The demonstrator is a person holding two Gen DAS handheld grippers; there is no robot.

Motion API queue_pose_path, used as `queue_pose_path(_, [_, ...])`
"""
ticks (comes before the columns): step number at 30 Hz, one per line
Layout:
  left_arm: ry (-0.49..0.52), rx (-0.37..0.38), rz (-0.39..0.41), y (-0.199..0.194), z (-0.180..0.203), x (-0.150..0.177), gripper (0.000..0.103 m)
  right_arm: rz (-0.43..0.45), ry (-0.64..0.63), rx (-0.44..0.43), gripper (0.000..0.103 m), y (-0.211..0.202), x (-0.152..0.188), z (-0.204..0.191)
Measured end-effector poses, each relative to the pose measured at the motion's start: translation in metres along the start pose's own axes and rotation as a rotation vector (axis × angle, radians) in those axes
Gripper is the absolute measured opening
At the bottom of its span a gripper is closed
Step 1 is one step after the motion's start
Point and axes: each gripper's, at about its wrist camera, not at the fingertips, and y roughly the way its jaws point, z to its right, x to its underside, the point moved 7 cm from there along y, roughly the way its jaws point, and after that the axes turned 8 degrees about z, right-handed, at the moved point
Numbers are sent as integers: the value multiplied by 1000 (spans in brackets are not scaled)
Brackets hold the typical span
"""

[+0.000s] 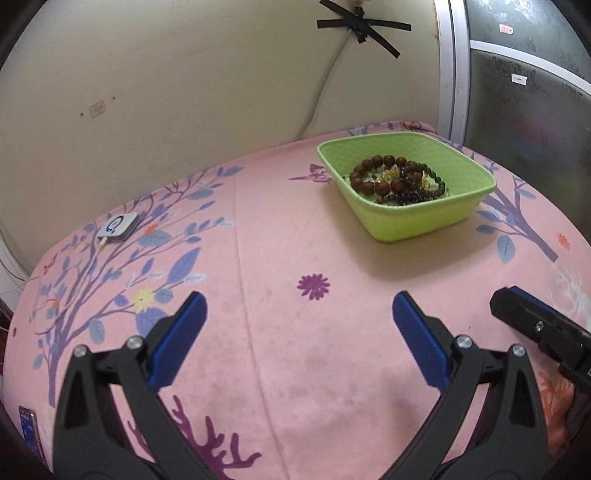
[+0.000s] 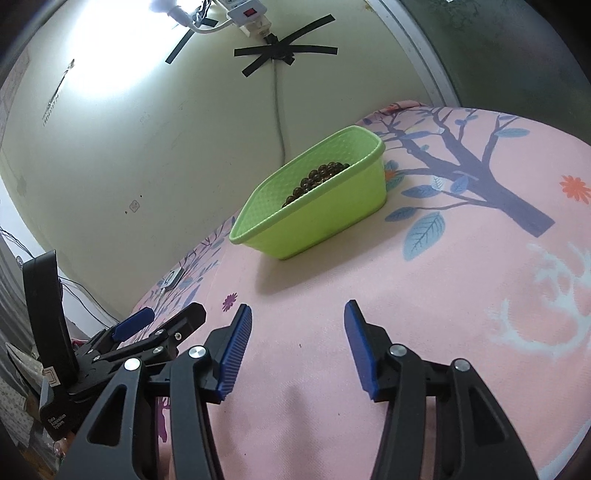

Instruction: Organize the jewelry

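Observation:
A light green plastic basket [image 1: 436, 218] stands on the pink floral cloth, far right of centre in the left wrist view. Inside lie several bead bracelets: a big brown wooden one [image 1: 373, 173], a dark green one [image 1: 432, 177] and a dark purple one [image 1: 402, 199]. The basket also shows in the right wrist view [image 2: 325, 221], with brown beads [image 2: 317, 177] over its rim. My left gripper [image 1: 299, 306] is open and empty, well short of the basket. My right gripper [image 2: 297, 314] is open and empty, below the basket.
A small white device [image 1: 118, 227] with a cable lies at the far left of the cloth. A phone [image 1: 29, 428] lies at the near left edge. A wall with taped cables [image 1: 360, 26] stands behind; a dark glass door [image 1: 524, 92] at the right.

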Motion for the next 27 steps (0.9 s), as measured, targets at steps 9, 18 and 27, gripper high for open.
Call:
queue_pose_path(9, [-19,-15,-31,3,-5,2,97,-12,23,-12,27,4,-2,6])
queue_pose_path(18, [3,-22,-48,7,0,6,97,-9,31,-31,27,4,-3,6])
queue_pose_path(27, [5,-19,-56,8,0,7,97,-4,37,-47,27,2,-4,7])
